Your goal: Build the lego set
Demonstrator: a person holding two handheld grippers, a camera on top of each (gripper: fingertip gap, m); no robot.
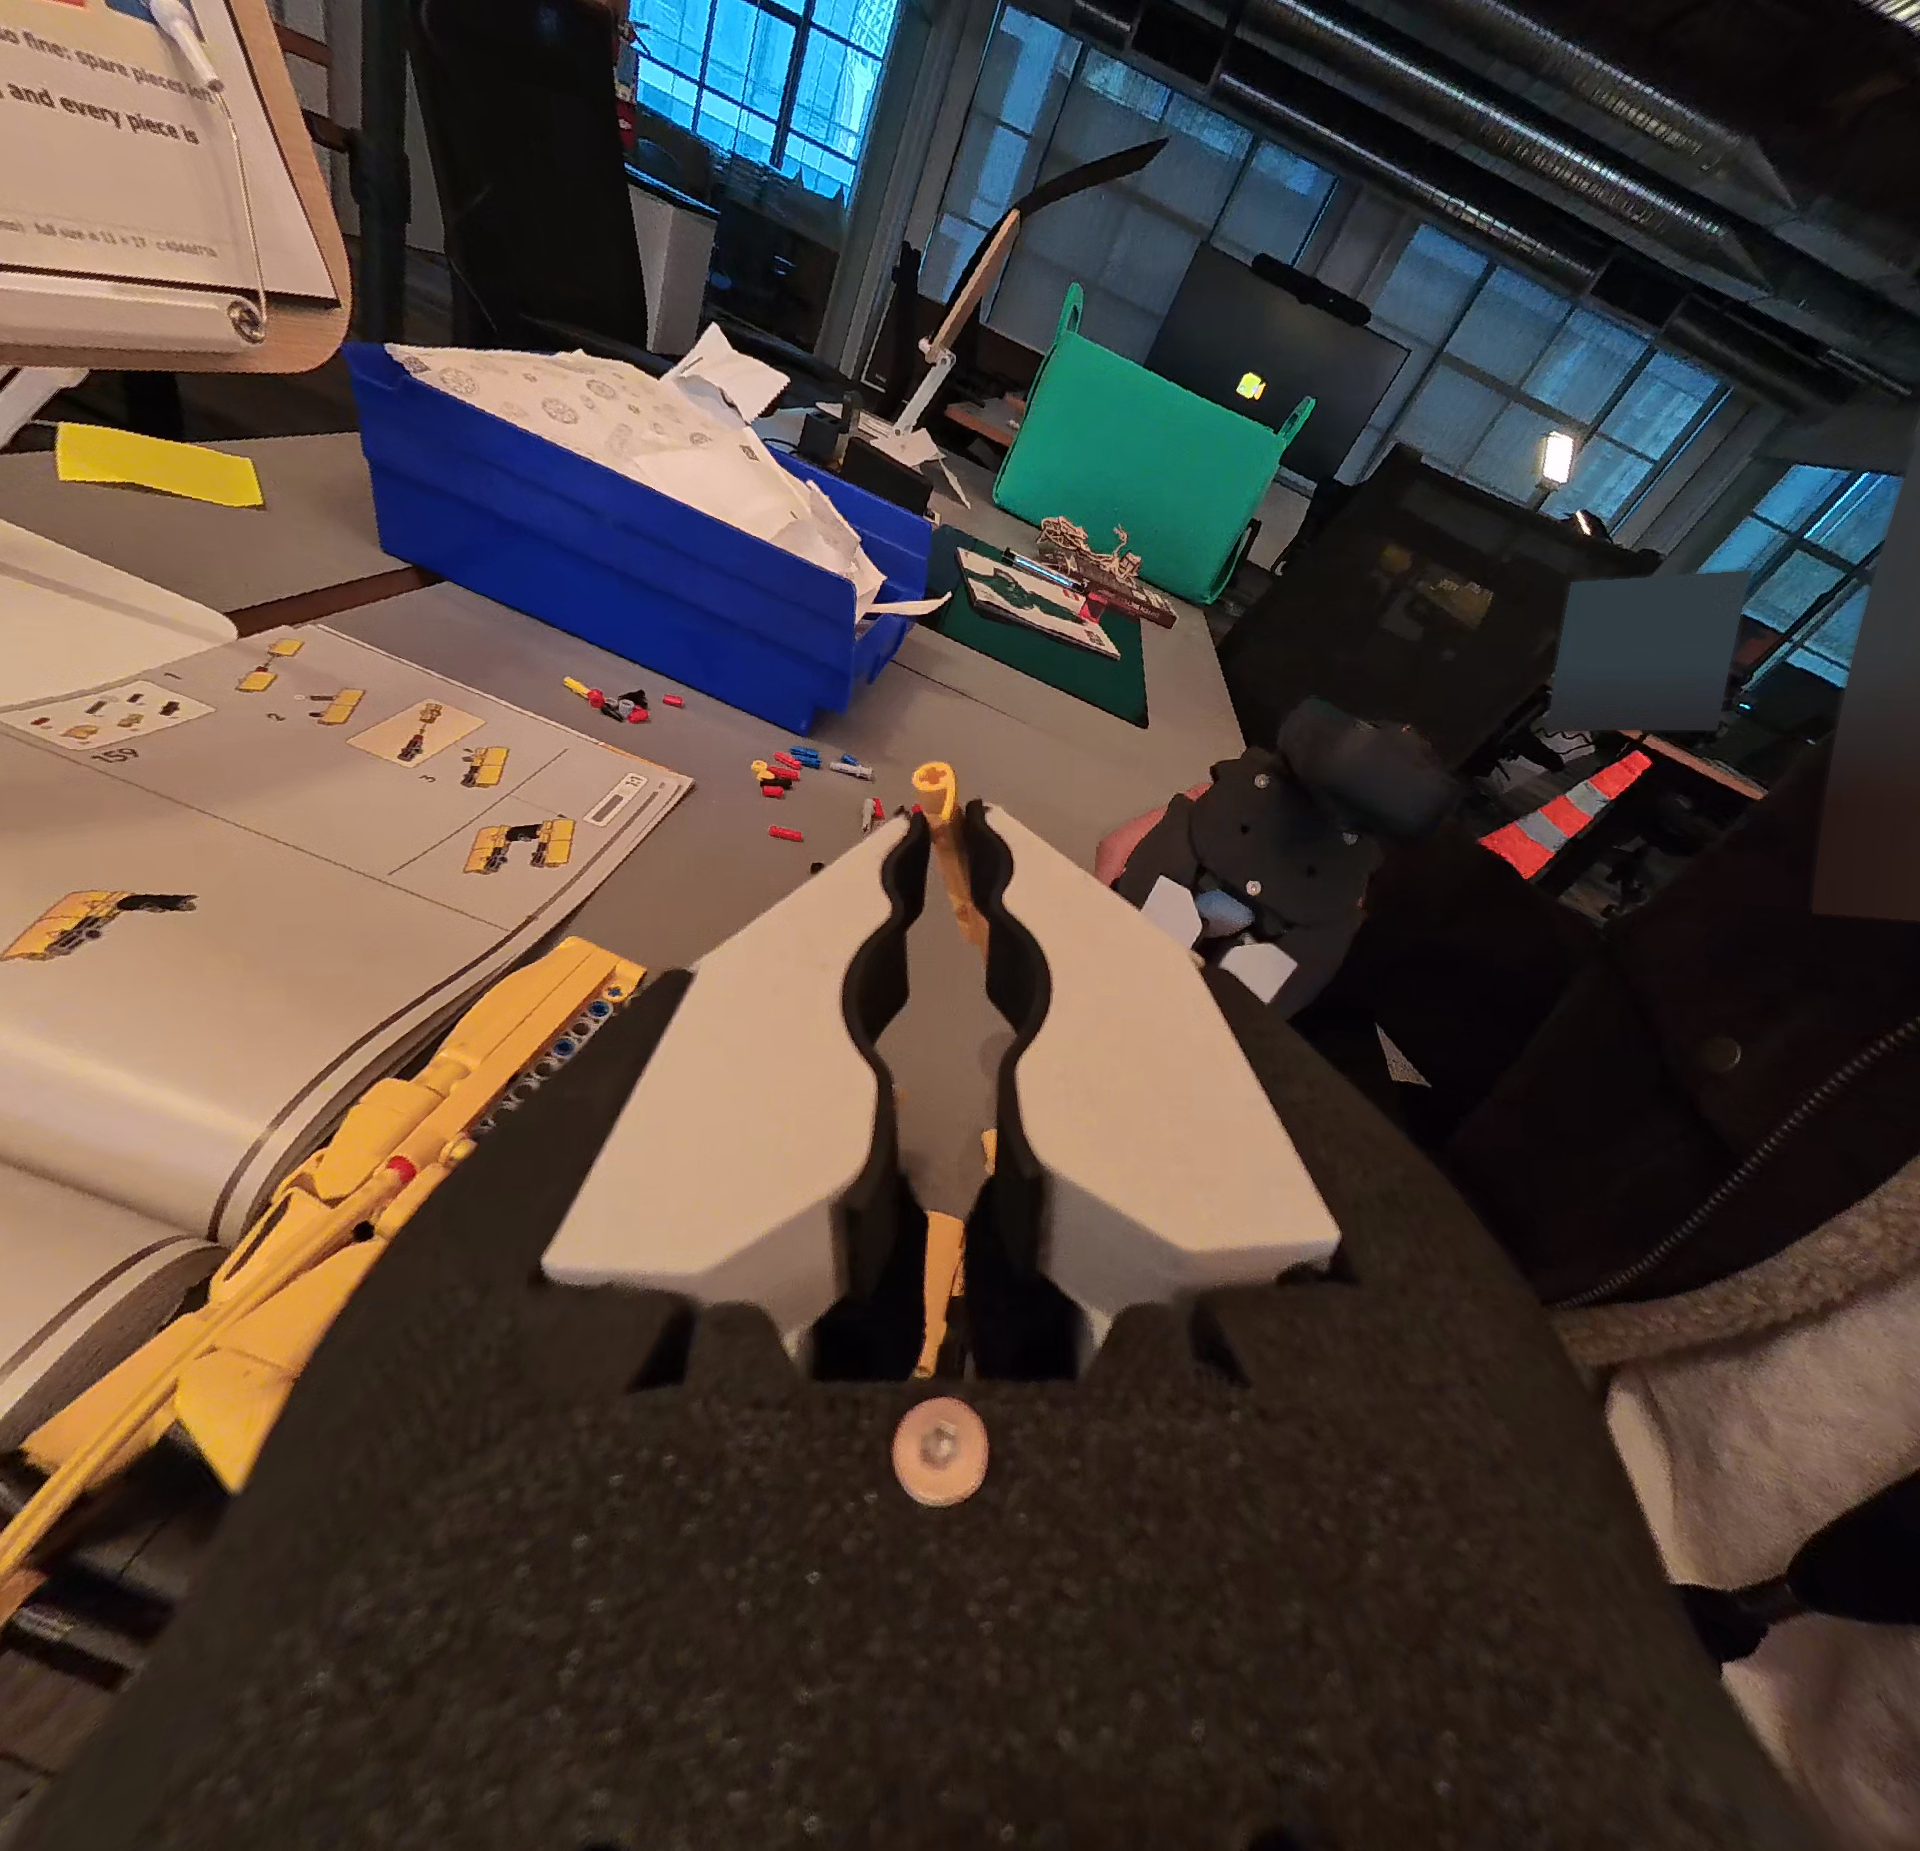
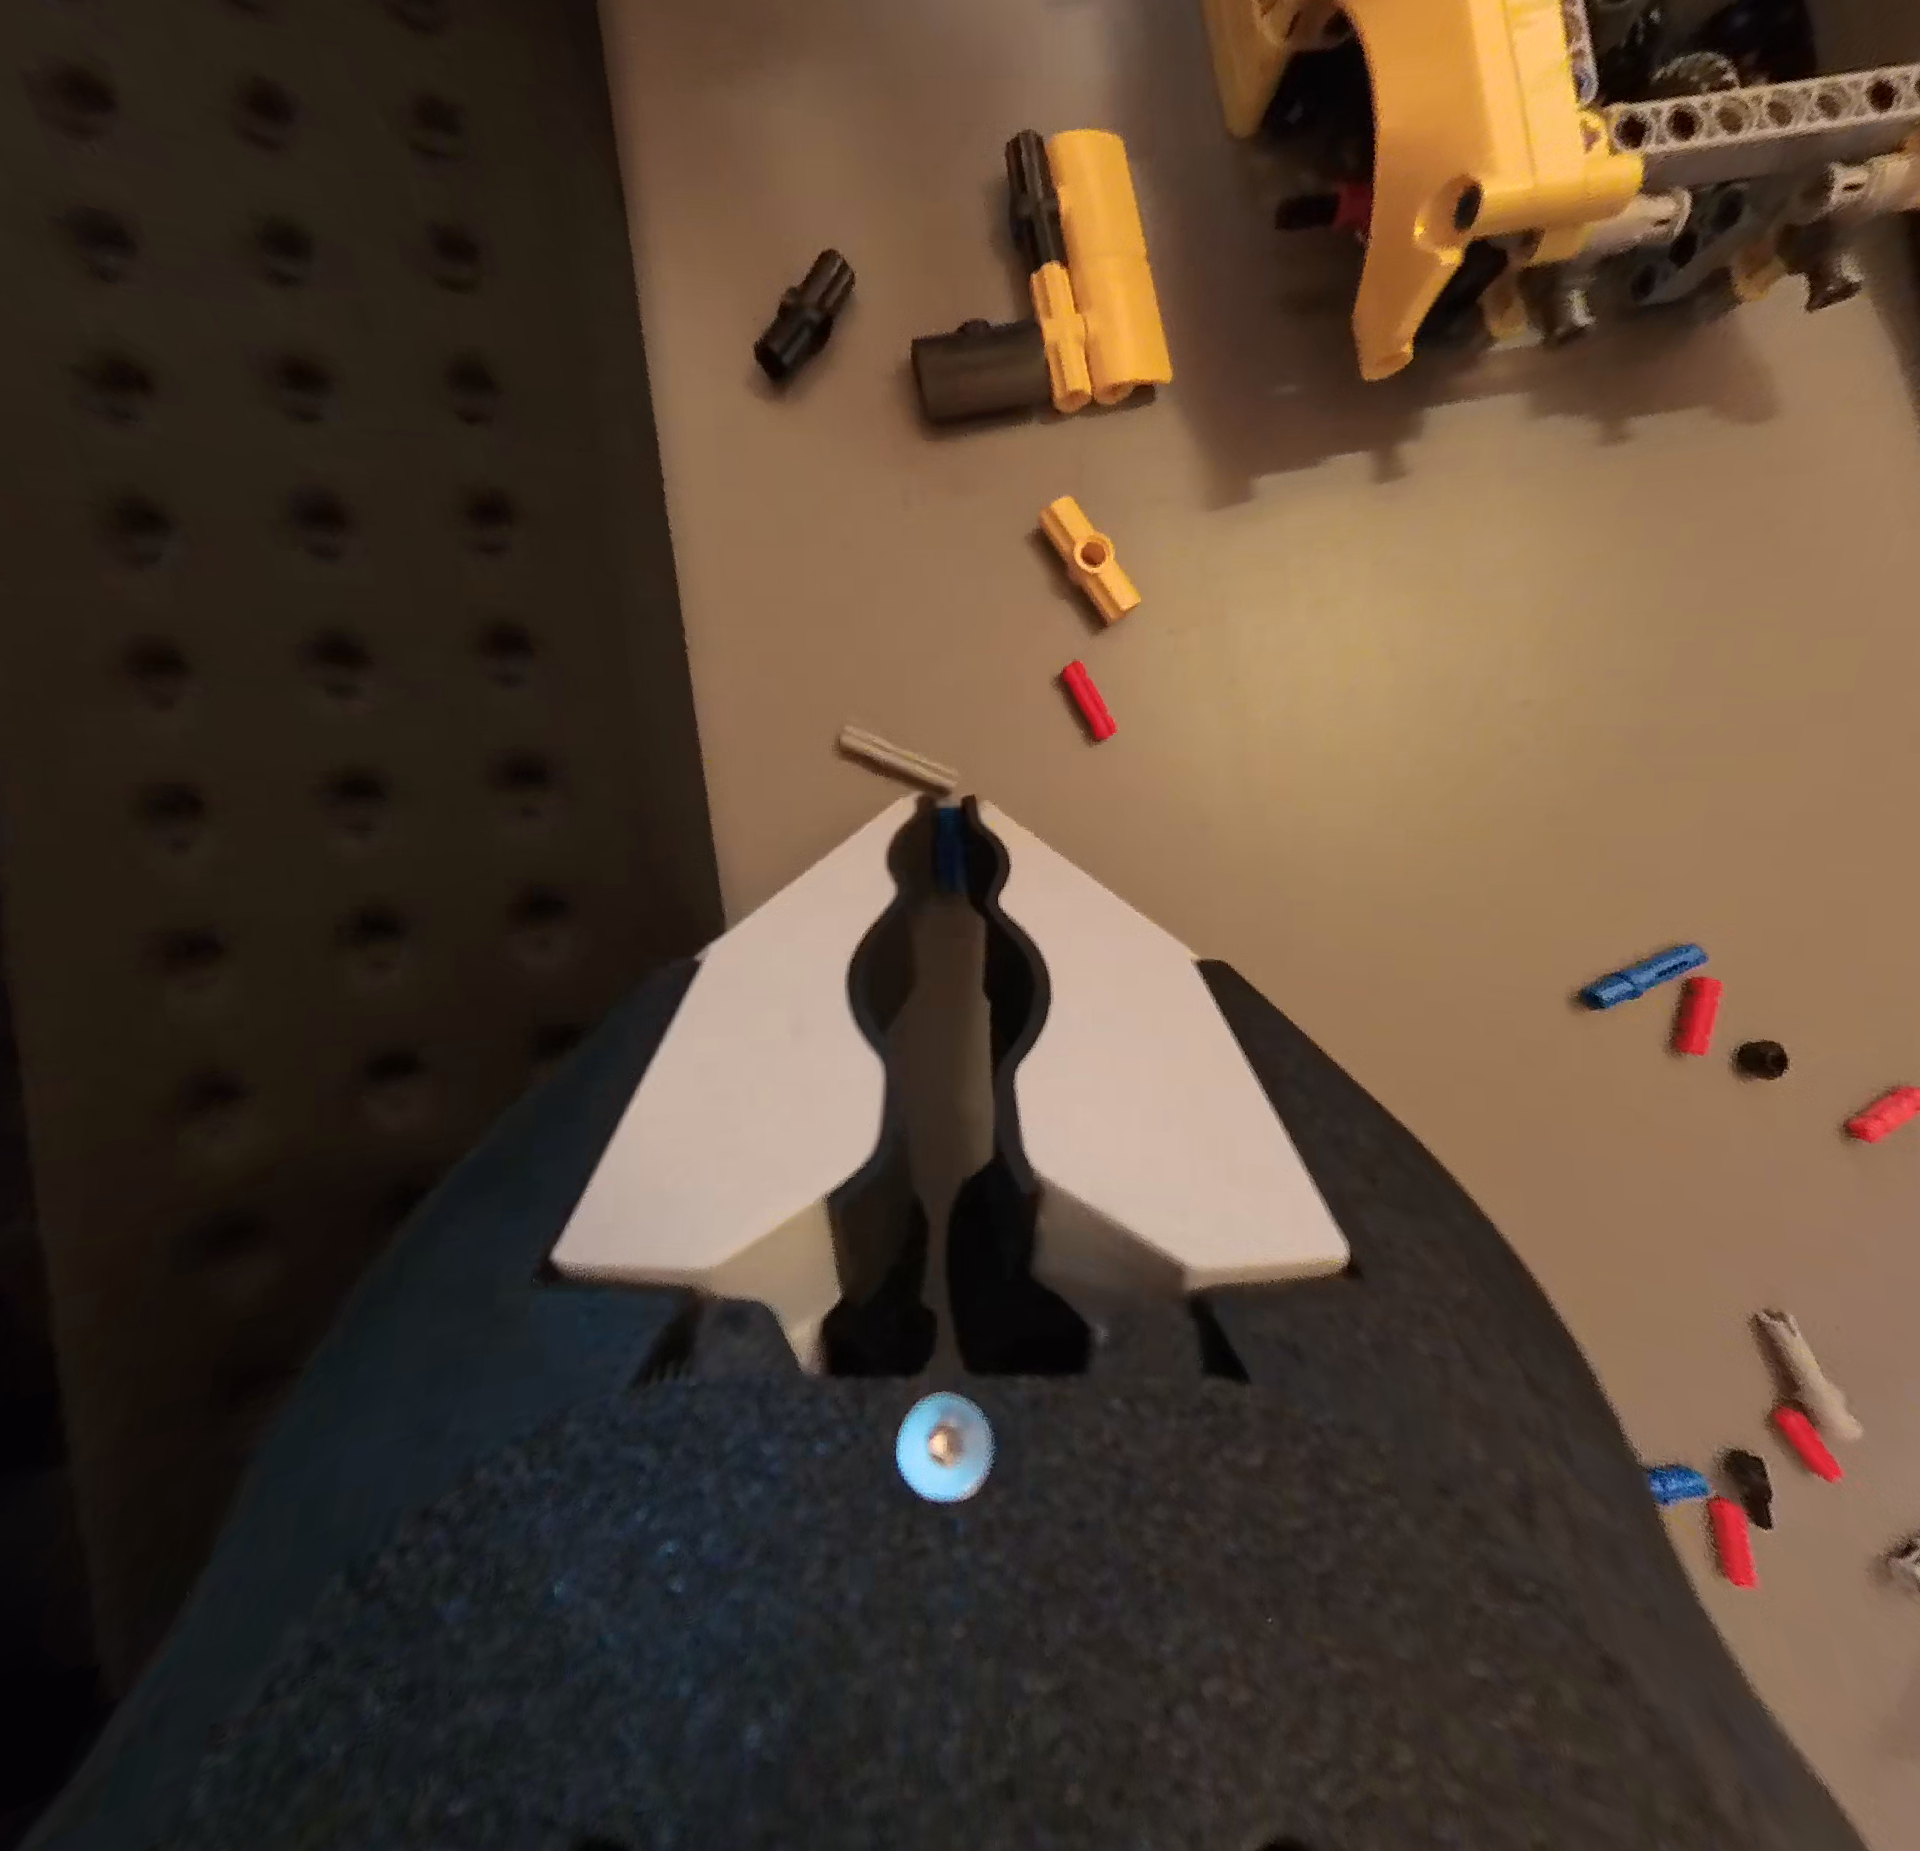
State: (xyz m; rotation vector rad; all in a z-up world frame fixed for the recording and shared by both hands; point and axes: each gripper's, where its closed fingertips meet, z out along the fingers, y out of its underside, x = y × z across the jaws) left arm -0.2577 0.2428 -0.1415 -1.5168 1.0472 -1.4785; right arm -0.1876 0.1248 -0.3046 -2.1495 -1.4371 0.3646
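— Between the left tool's (image 1: 943, 814) tips?
— 1 yellow lego piece (image 1: 940, 814), clamped, poking forward above the surface (image 1: 727, 866).
— Right tool (image 2: 943, 814)?
— Clamped on 1 blue pin (image 2: 948, 845); a grey axle (image 2: 899, 759) lies just beyond.

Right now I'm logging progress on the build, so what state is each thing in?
Left claw: shut on a yellow piece.
Right claw: shut on a blue pin.
Instruction booklet: lying open.
Blue bin: filled with crumpled paper bags.
Yellow model: partly built.
Grey axle: loose on the table.
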